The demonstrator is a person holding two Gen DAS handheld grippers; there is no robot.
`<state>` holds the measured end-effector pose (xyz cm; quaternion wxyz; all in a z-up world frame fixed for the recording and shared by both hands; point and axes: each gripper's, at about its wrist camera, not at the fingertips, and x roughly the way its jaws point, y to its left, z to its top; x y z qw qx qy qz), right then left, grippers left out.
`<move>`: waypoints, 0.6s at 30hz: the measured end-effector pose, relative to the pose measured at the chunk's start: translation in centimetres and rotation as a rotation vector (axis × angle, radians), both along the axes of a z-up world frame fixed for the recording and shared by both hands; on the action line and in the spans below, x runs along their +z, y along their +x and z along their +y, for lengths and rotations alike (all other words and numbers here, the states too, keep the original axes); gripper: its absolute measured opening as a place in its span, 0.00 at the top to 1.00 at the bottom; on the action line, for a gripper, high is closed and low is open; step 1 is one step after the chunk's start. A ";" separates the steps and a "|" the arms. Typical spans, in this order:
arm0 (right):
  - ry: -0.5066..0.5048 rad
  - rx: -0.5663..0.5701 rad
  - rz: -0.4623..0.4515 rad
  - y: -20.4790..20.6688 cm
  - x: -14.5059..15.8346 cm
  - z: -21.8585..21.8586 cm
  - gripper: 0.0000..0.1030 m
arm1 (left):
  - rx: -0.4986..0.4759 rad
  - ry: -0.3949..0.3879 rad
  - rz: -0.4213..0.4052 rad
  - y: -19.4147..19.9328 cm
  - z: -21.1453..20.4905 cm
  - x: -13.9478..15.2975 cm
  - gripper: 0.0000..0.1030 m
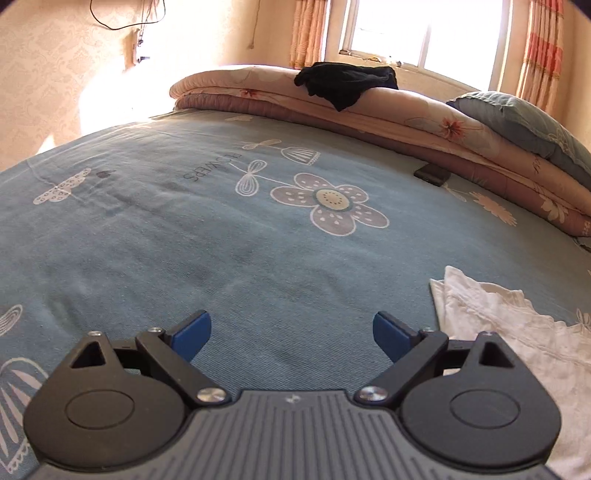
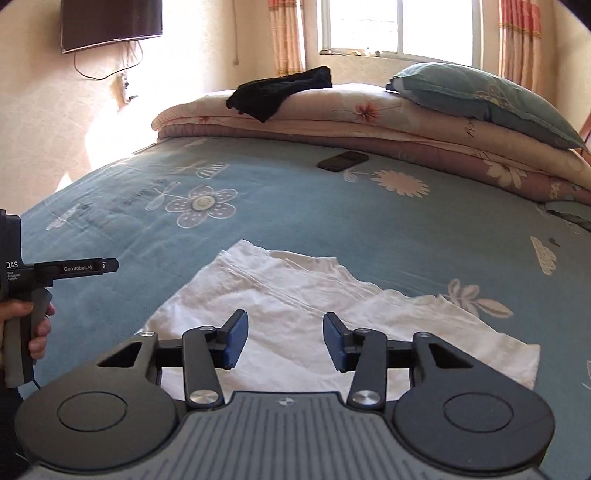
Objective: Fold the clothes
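On the blue flowered bedsheet (image 2: 369,229) lies a crumpled white cotton garment (image 2: 295,295), roughly folded; the right gripper (image 2: 285,341) hovers over it, the left gripper (image 1: 291,336) beside it, both gaping empty.

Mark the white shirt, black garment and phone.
white shirt (image 2: 280,291): right wrist view, middle of the cloth.
black garment (image 2: 277,92): right wrist view, its centre, on the folded quilt.
phone (image 2: 343,161): right wrist view, screen face.

A home bedroom: a bed (image 2: 332,221) under a blue flowered sheet, folded quilts (image 2: 369,122) and a pillow (image 2: 480,96) stacked at its far side, a curtained window (image 2: 399,26), a wall-mounted TV (image 2: 110,22), patterned wallpaper and a phone (image 2: 343,161) on the sheet.
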<state>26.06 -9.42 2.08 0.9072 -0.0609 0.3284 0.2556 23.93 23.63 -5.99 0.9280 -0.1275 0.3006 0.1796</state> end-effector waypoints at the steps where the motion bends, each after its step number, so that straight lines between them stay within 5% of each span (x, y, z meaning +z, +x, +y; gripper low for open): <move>1: -0.013 0.051 0.007 1.2 -0.6 2.3 0.65 | 0.012 -0.004 -0.006 -0.3 0.5 0.2 0.08; 3: -0.056 0.136 0.032 3.1 -2.6 6.7 0.82 | 0.025 -0.026 -0.025 -0.9 1.6 0.4 0.08; 12: -0.129 0.229 0.111 4.4 -9.9 14.3 0.85 | 0.031 -0.069 -0.038 -1.0 2.6 0.1 0.08; 18: -0.097 0.121 0.088 7.8 -8.7 14.3 0.84 | 0.009 -0.057 -0.013 -0.4 1.9 -0.2 0.08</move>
